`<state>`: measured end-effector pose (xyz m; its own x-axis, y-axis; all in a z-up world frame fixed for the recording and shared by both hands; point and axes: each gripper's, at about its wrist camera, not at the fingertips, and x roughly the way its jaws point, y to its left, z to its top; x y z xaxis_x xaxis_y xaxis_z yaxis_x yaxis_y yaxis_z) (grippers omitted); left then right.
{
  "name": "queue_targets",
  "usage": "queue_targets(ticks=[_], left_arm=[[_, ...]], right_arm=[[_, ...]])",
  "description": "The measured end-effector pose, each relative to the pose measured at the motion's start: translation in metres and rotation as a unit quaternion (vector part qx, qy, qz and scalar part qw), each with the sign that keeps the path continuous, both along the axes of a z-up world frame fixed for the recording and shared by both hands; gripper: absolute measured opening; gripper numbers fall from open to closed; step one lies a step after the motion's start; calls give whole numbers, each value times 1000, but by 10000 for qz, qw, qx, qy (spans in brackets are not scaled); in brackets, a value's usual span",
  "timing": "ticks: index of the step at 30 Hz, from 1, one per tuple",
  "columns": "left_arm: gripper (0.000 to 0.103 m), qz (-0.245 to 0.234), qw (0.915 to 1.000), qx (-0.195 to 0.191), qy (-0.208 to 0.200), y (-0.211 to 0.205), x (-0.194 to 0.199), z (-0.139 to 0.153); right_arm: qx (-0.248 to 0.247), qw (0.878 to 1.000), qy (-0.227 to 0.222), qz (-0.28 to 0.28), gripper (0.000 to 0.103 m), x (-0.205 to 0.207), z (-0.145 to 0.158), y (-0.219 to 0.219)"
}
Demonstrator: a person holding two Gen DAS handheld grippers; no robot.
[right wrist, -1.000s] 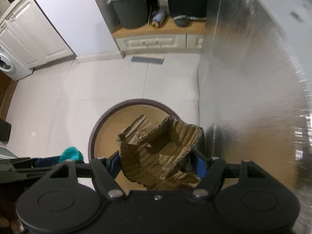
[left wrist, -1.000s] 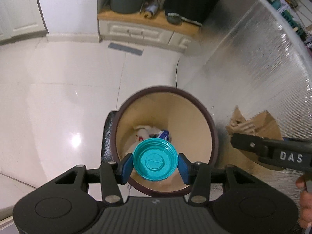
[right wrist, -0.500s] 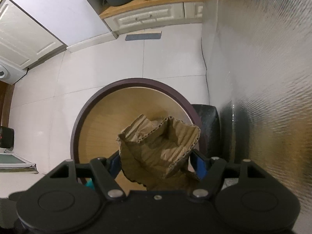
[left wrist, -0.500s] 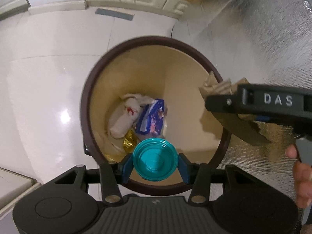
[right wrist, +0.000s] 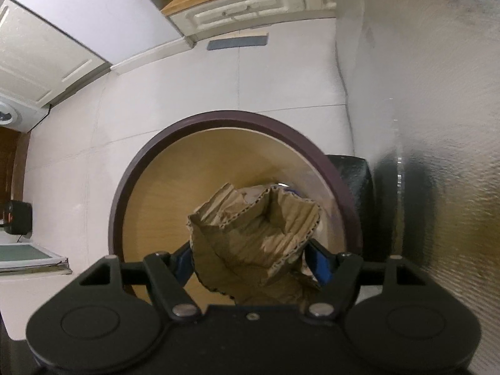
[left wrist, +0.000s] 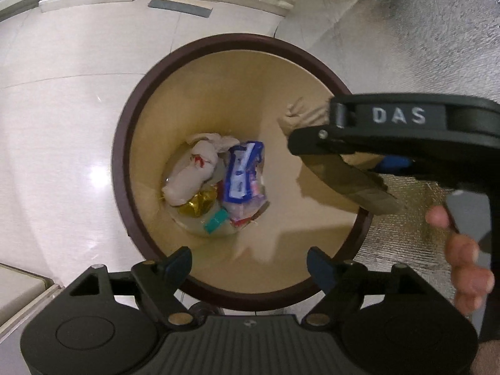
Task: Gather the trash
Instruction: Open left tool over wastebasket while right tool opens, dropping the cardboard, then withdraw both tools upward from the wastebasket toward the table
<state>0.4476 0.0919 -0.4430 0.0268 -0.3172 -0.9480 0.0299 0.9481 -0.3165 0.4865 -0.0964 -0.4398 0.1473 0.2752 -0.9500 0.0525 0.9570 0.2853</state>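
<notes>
Two hand-held grippers | left (left wrist: 248, 265) just opened, empty, teal cap (left wrist: 215, 221) in bin (left wrist: 125, 143) | right (right wrist: 250, 257) grips cardboard (right wrist: 256, 237)

Home kitchen; cabinets (right wrist: 253, 6), tiled floor (left wrist: 62, 118), washing machine (right wrist: 6, 115).

Your left gripper (left wrist: 249, 264) points steeply down, its jaws having just been opening, nothing between them. Your right gripper (right wrist: 251, 254) also points down, clamped on crumpled cardboard (right wrist: 259, 234), your fingers (left wrist: 465, 250) on its handle.
</notes>
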Motion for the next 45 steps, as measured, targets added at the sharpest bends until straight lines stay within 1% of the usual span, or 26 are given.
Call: queue_targets(ticks=[1,4,5,6,9,14,18,21,24,34,39,45], left_arm=[[83,12,10000,3,-21,2,0,2],[86,46,9999,51,-80,7,2,3],[86,56,9999,83,-95,9,2,5],[87,71,9999,108,-104,10,2,6],[91,119,9998,138,-109,14,3,9],[94,132,9996,225,-67,20,0,14],[97,140,9995,294,-33,21,0,16],[100,129,9993,359,-8,21,-1,20],[103,156,9990,415,-34,21,-2,30],[103,281,9985,404,-235,34,-12,71],[103,385,9978,451,-311,41,-23,89],[103,433,9969,506,-419,50,-38,112]], right_arm=[[113,9999,-40,2,74,2,1,2],[642,9975,-253,-134,84,5,5,4],[682,9971,-309,-164,91,5,8,4],[658,9970,-374,-173,95,4,10,5],[561,9975,-405,-111,98,2,14,4],[392,9987,-301,-88,98,-9,19,-3],[158,9995,-247,121,99,-17,26,-2],[83,9993,-228,283,99,-23,35,0],[-43,9988,-282,402,99,-30,45,-2],[-315,9975,-463,442,99,-51,91,-12],[-342,9972,-527,403,103,-67,112,-14],[-499,9956,-688,399,103,-88,137,-18]])
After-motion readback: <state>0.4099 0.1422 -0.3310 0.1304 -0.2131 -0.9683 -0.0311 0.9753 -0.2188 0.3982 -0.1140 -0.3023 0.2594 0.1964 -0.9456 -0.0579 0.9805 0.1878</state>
